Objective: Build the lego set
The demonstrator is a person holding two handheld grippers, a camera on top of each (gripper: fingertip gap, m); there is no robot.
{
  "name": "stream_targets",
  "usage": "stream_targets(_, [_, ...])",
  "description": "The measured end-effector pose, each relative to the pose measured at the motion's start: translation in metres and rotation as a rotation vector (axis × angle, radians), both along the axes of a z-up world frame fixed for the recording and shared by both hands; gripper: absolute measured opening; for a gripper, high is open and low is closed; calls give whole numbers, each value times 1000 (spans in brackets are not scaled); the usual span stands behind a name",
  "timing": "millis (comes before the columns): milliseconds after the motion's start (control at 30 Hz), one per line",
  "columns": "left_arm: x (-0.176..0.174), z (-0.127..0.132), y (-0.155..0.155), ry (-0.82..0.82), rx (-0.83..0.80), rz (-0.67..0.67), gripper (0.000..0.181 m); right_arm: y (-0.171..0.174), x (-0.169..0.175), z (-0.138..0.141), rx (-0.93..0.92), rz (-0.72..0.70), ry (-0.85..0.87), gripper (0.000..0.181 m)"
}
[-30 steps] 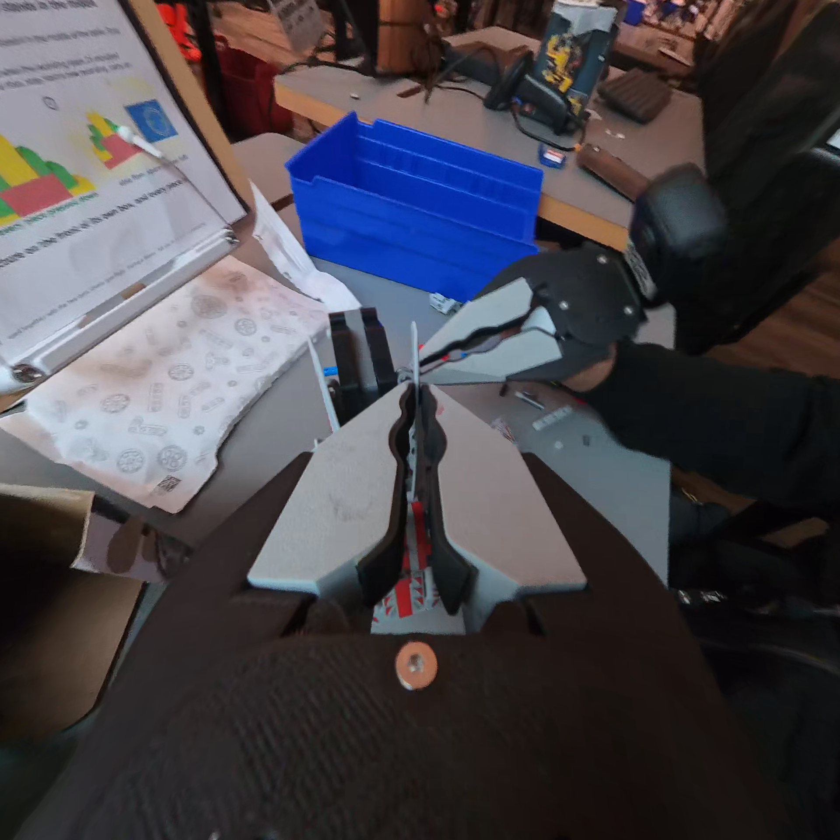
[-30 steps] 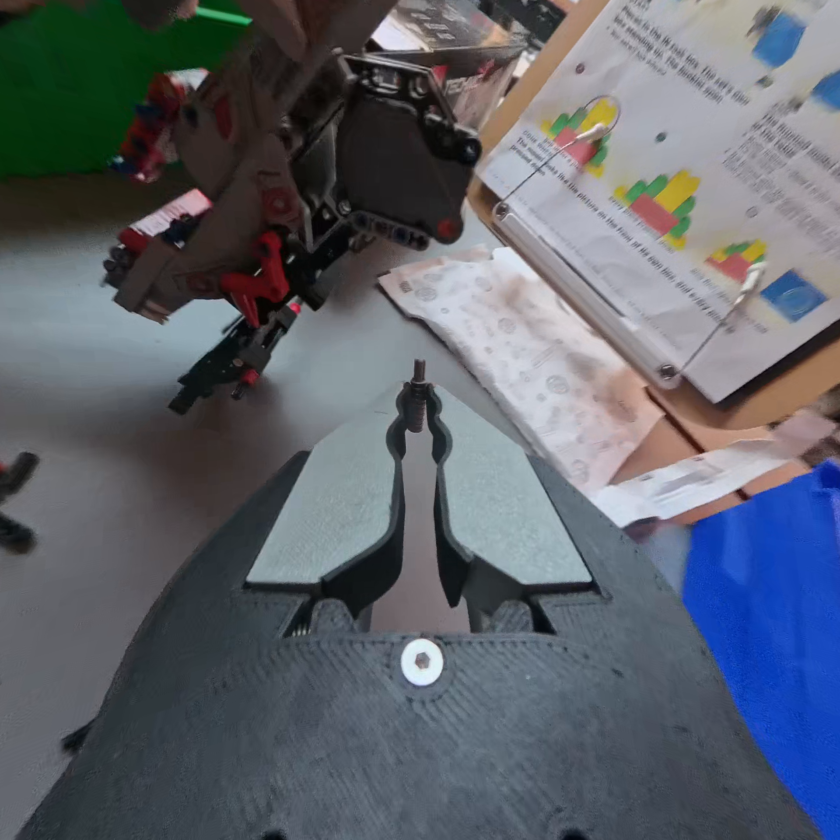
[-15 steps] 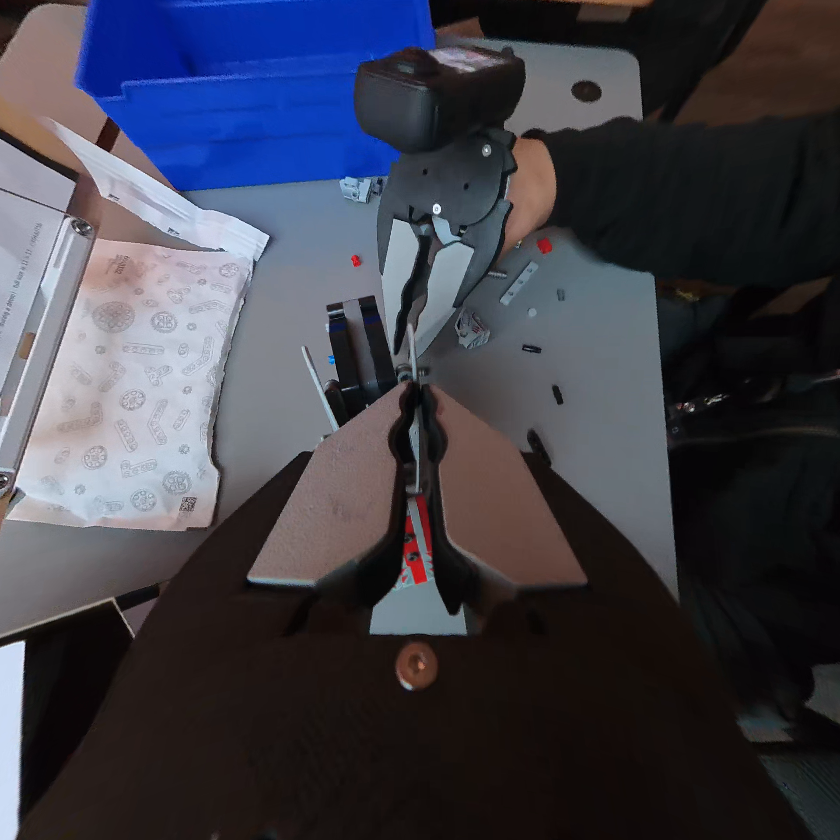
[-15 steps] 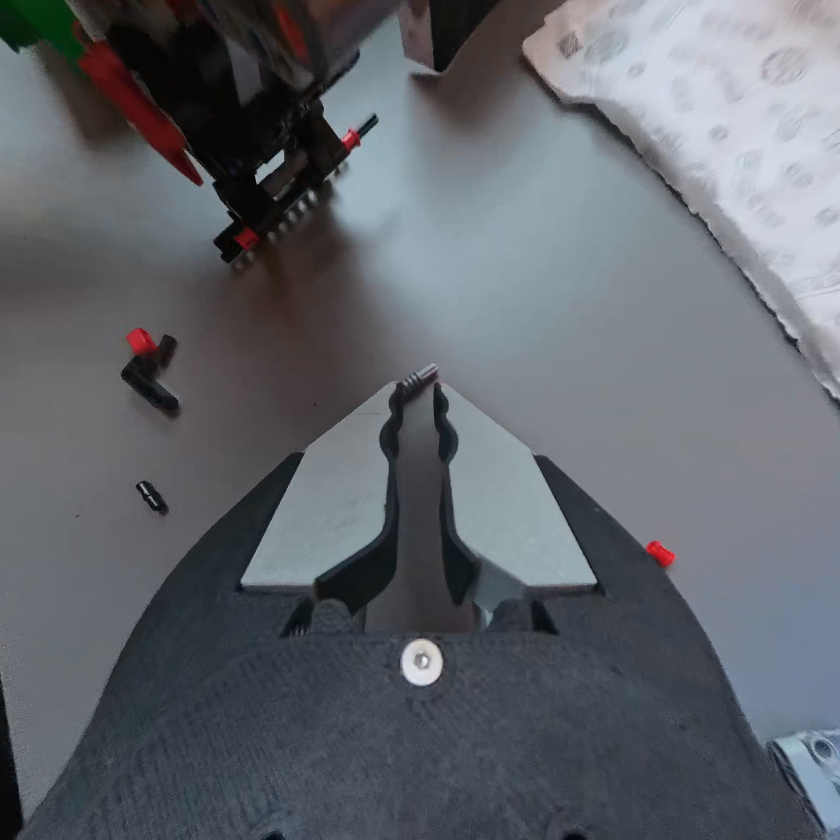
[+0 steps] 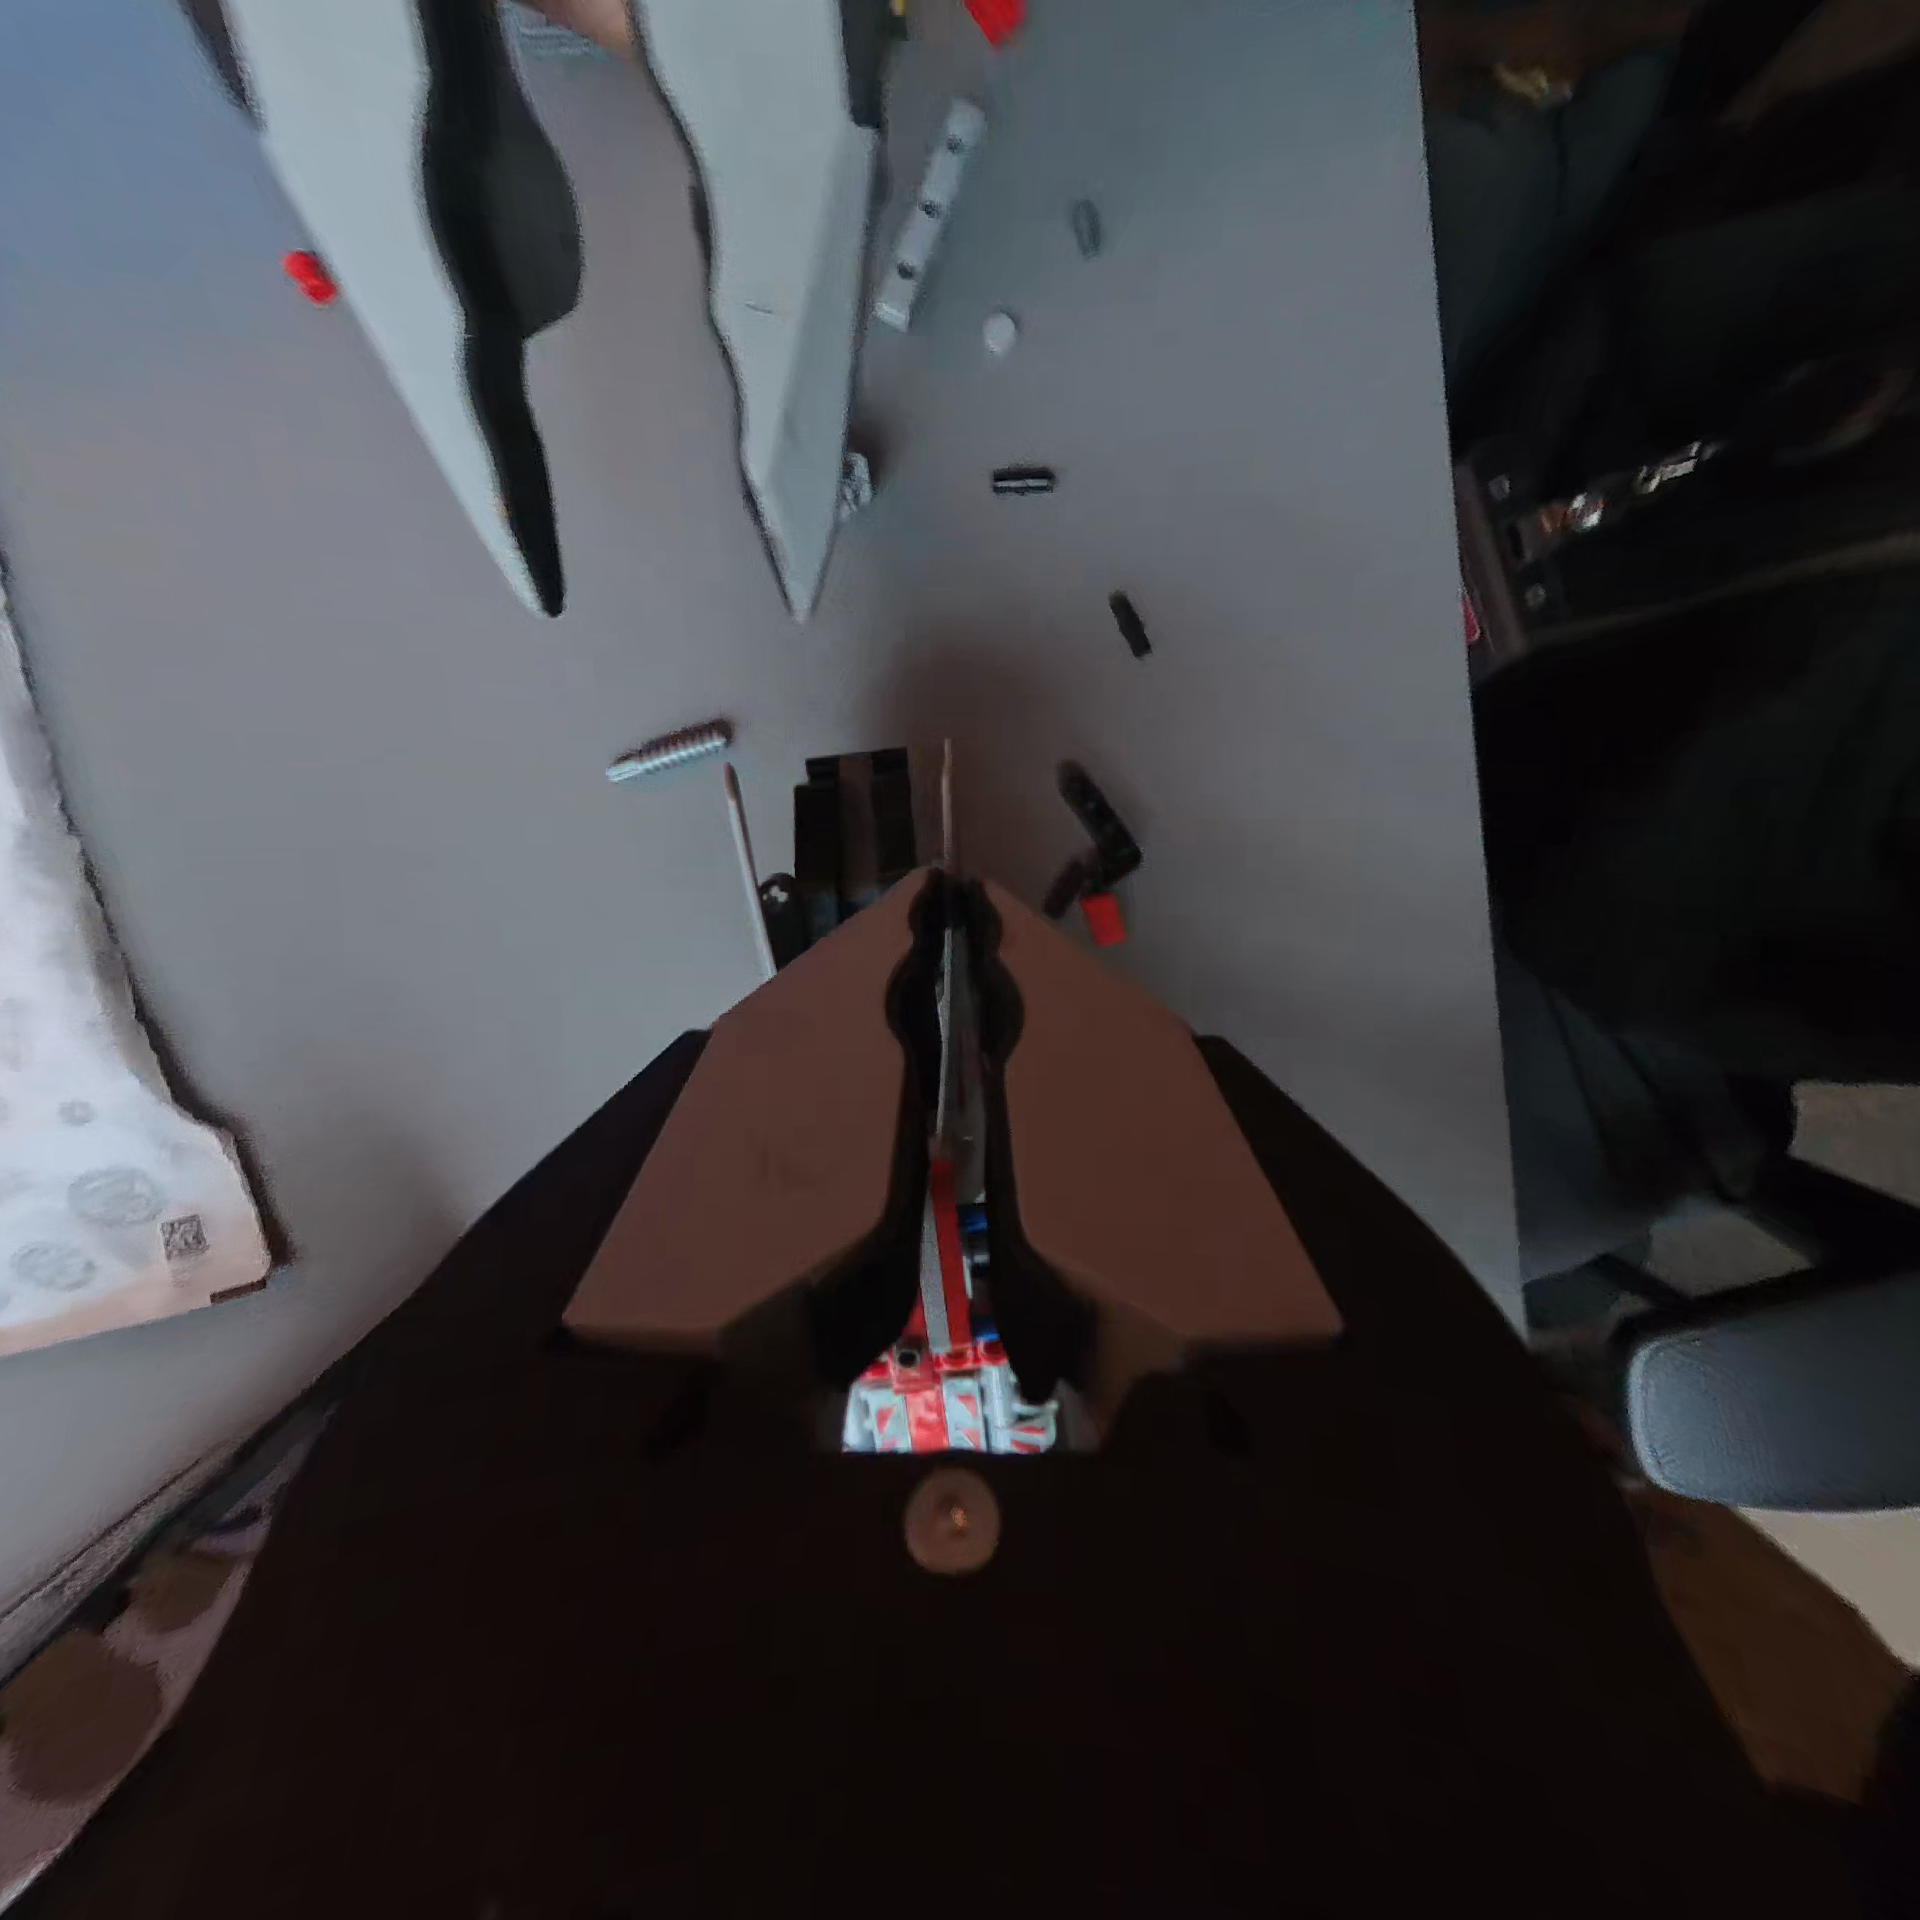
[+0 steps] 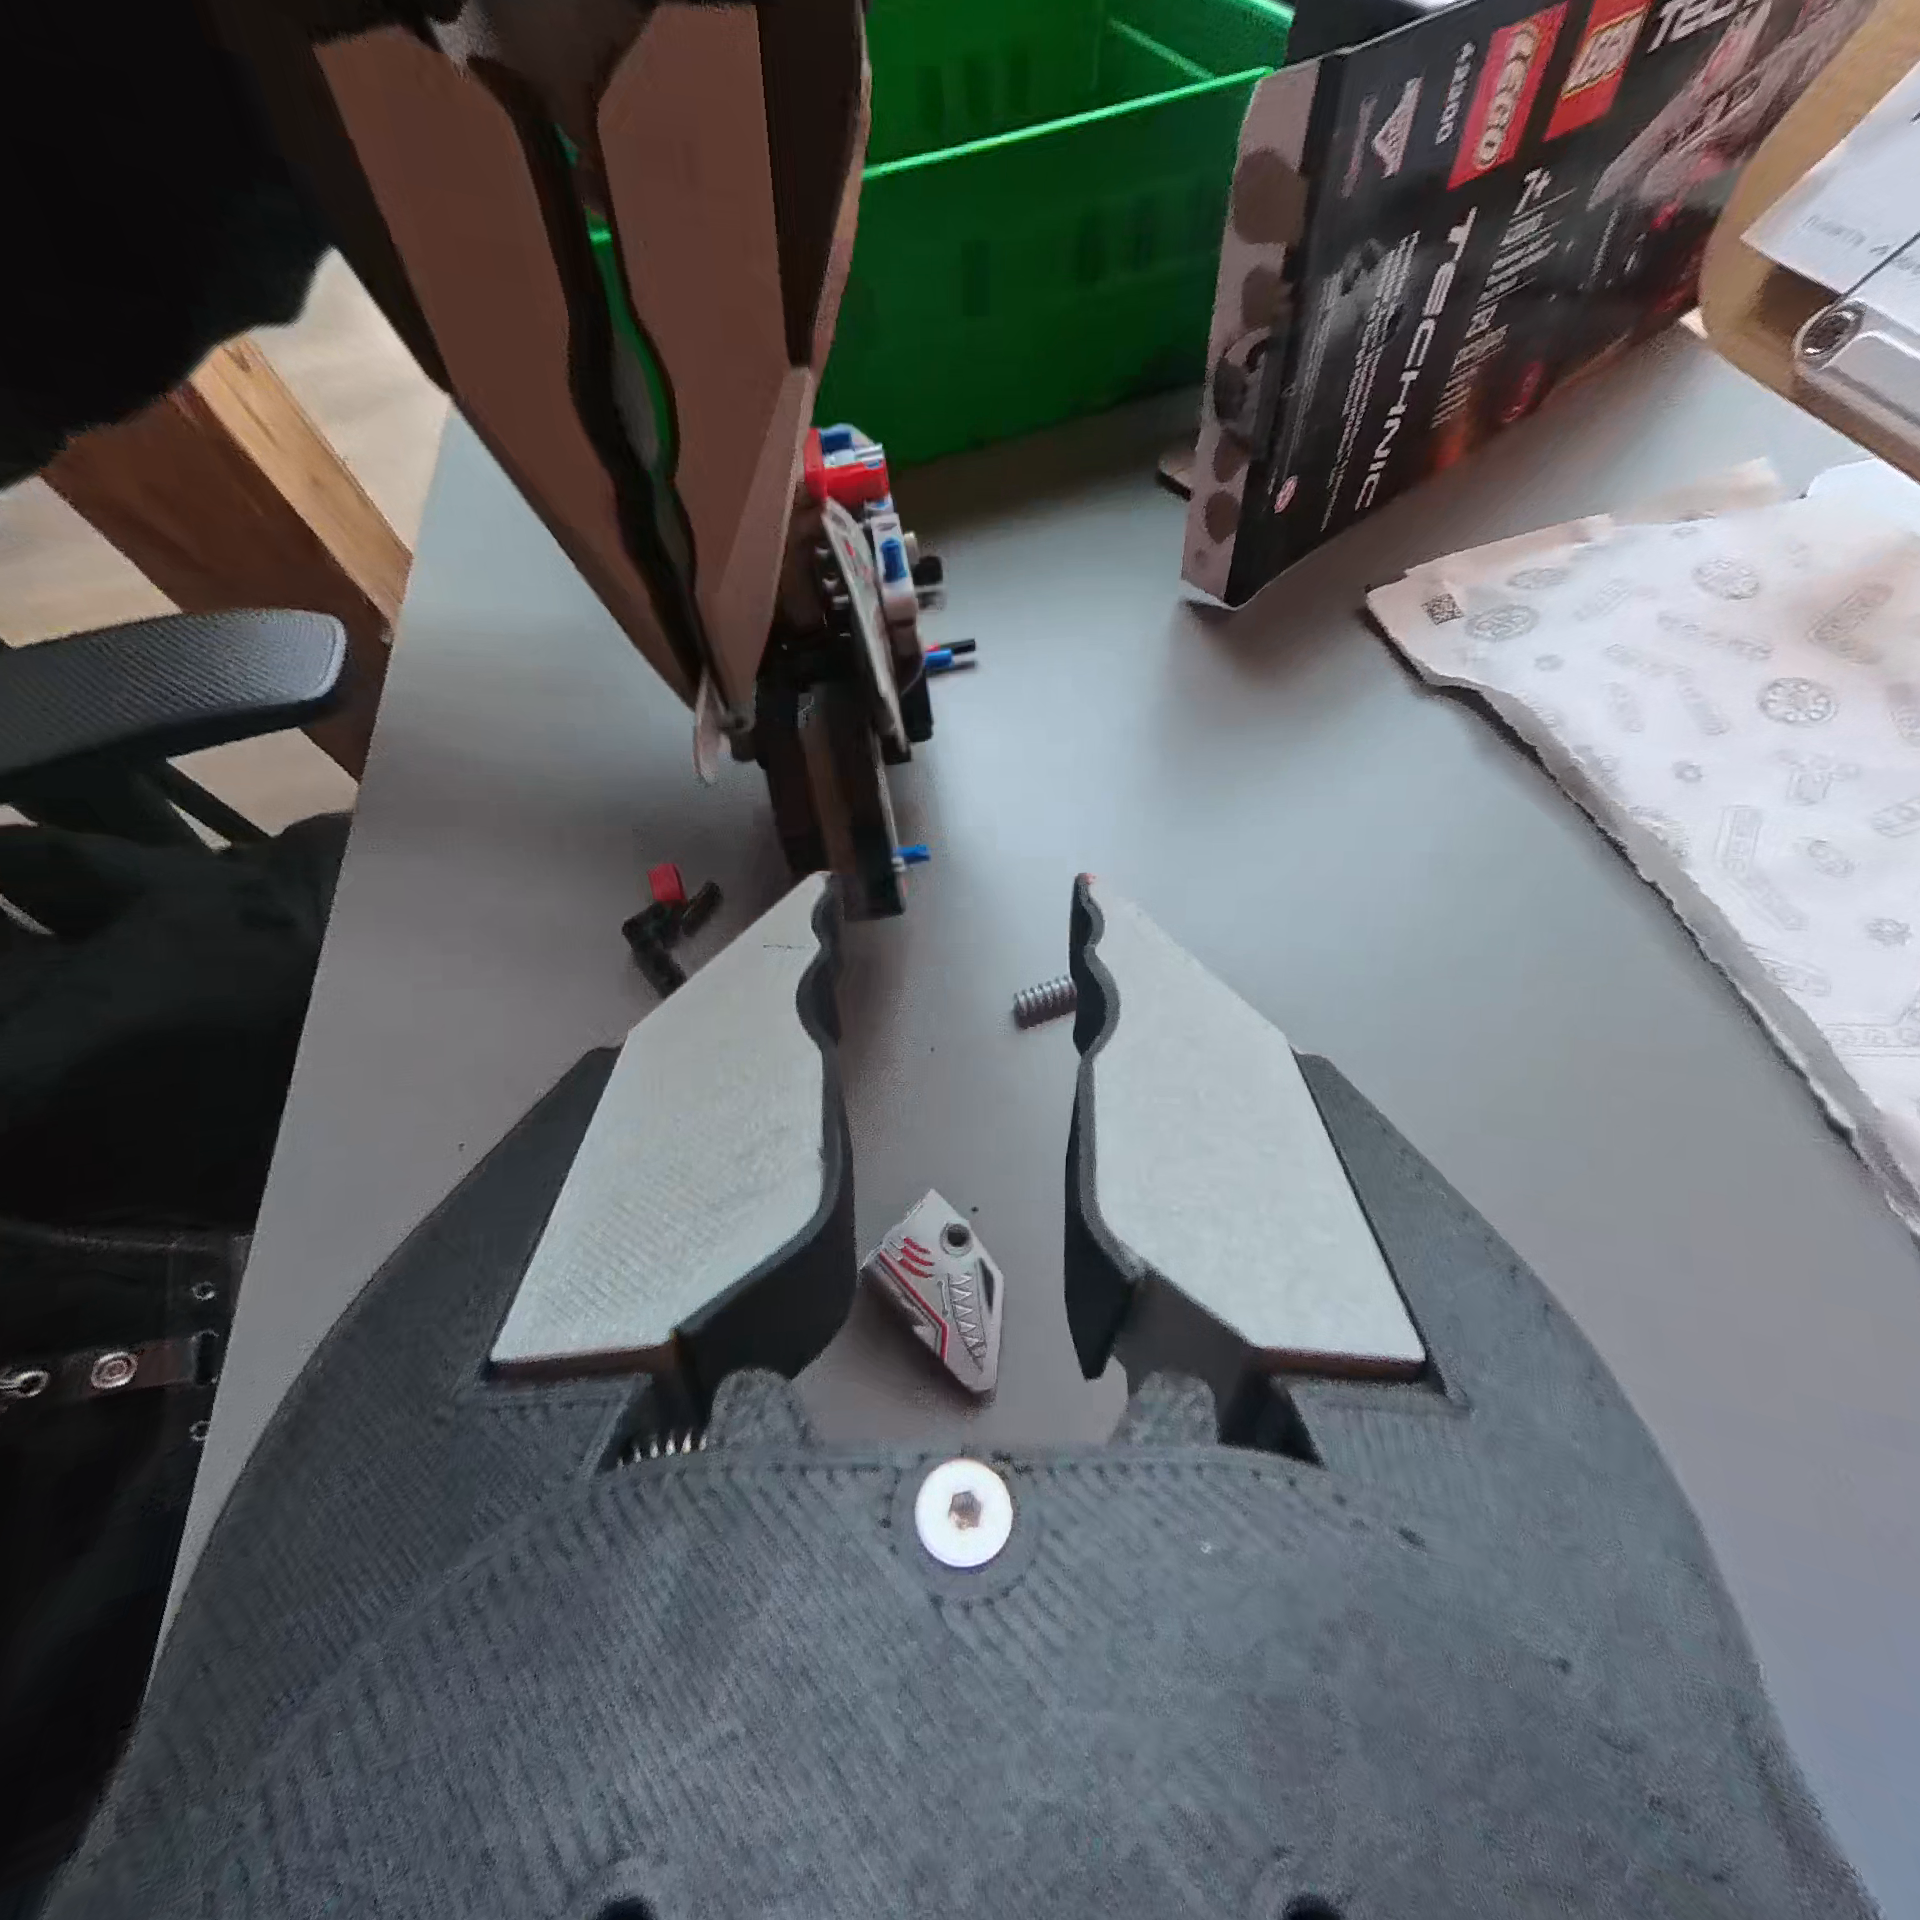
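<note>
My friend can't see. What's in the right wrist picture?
The right gripper is open above a grey table, with a small spring and a grey decorated piece lying between its fingers. Beyond, the left gripper holds the Lego model.

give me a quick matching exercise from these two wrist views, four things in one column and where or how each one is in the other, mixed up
Things:
1. left gripper
2. right gripper
3. small spring
4. green bin

States or places:
A. lying loose on the grey table
B. open, nothing held
C. at the far edge of the table
D. shut on the lego model

Pairs: 1-D, 2-B, 3-A, 4-C
</note>
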State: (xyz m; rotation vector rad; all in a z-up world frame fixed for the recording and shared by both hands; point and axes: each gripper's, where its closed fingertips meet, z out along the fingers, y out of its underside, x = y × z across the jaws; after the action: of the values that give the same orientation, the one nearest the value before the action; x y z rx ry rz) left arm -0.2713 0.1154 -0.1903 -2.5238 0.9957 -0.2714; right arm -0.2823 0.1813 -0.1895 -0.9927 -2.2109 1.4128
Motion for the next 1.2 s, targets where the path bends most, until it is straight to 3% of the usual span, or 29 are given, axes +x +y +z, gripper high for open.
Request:
stream_targets(100, [2,-13,-1,64,-12,-11,2,-6,3,-6,20,22,-11,40])
stream_targets(167, [1,-11,3,44,-24,92,3,-9,1,-9,30,22,-10,39])
stream_targets(200, [-2,-11,5,51,-22,145,13,-11,1,-11,29,29,-14,39])
stream_targets(300, [-15,-2,2,119,69,258,18,-17,-1,-17,40,39,-22,38])
stream_targets(433, [-17,10,-10,76,205,392,20,-27,-4,-17,46,50,-8,39])
stream_targets(533, [-31,2,-15,164,252,441,20,-35,-8,-16,60,60,14,40])
stream_targets(767, [-27,5,-8,84,342,459,12,-42,4,-22,61,129,-8,30])
stream_targets(967, [-44,36,-20,-107,438,653,14,-34,8,-21,49,129,-8,26])
stream_targets(1067, [-48,33,-33,-92,432,734,20,-41,17,-9,-24,195,4,17])
stream_targets(1200, [-41,22,-45,2,431,727,22,-48,17,-7,-28,208,20,15])
